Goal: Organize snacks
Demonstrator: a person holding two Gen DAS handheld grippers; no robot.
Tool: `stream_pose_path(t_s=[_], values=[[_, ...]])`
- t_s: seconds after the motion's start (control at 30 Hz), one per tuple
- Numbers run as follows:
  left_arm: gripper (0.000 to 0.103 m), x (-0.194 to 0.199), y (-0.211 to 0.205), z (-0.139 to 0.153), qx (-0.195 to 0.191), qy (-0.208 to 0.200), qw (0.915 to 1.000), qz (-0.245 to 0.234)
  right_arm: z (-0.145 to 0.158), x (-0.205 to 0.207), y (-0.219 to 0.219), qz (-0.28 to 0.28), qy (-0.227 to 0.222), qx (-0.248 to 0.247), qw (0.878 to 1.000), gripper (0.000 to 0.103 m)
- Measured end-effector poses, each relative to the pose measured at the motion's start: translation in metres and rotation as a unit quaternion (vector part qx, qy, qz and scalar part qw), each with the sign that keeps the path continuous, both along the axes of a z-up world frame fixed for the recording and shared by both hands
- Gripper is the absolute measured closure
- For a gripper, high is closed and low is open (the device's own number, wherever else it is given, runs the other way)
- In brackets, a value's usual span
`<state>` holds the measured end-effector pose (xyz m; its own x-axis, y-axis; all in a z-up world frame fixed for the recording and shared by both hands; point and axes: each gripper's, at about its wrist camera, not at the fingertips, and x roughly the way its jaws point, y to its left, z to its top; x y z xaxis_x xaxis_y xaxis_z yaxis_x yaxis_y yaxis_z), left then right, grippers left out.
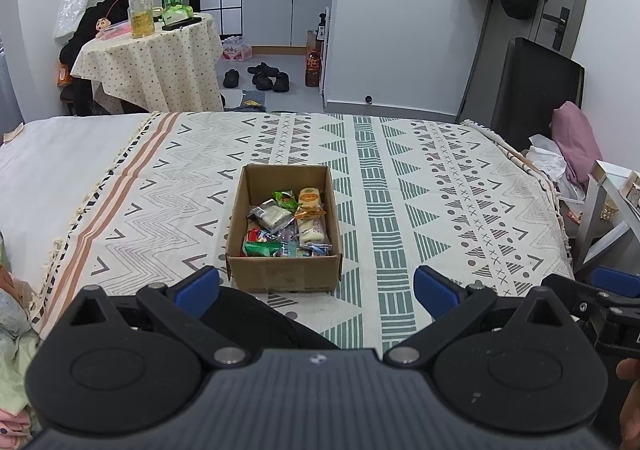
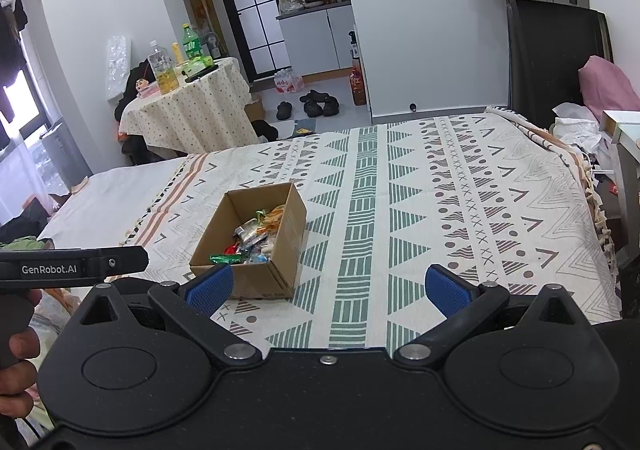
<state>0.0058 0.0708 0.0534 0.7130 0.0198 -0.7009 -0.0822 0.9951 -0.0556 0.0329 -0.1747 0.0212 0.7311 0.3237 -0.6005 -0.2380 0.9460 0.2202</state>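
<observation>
An open cardboard box [image 1: 284,274] stands on the patterned bedspread [image 1: 420,186], with several wrapped snacks [image 1: 288,224] inside it. My left gripper [image 1: 316,286] is open and empty, just in front of the box's near wall. In the right wrist view the box [image 2: 256,274] sits to the left with the snacks [image 2: 252,238] in it. My right gripper [image 2: 328,288] is open and empty, its left fingertip [image 2: 210,288] over the box's near corner. The left gripper's body [image 2: 72,264] shows at the left edge.
A small round table [image 1: 152,58] with bottles stands beyond the bed at the left. Shoes [image 1: 264,76] lie on the floor. A black chair [image 1: 536,86] and a pile of clothes [image 1: 568,146] are at the bed's right. A white shelf [image 1: 612,206] stands at the right edge.
</observation>
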Motion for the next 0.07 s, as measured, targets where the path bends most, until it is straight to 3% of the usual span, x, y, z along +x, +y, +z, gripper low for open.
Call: stream_pose_path(t_s=[0.07], values=[[0.0, 0.0005, -0.0006, 0.0, 0.0, 0.001, 1.0, -0.002, -0.0002, 0.0, -0.0004, -0.001, 0.0, 0.0, 1.0, 0.0]])
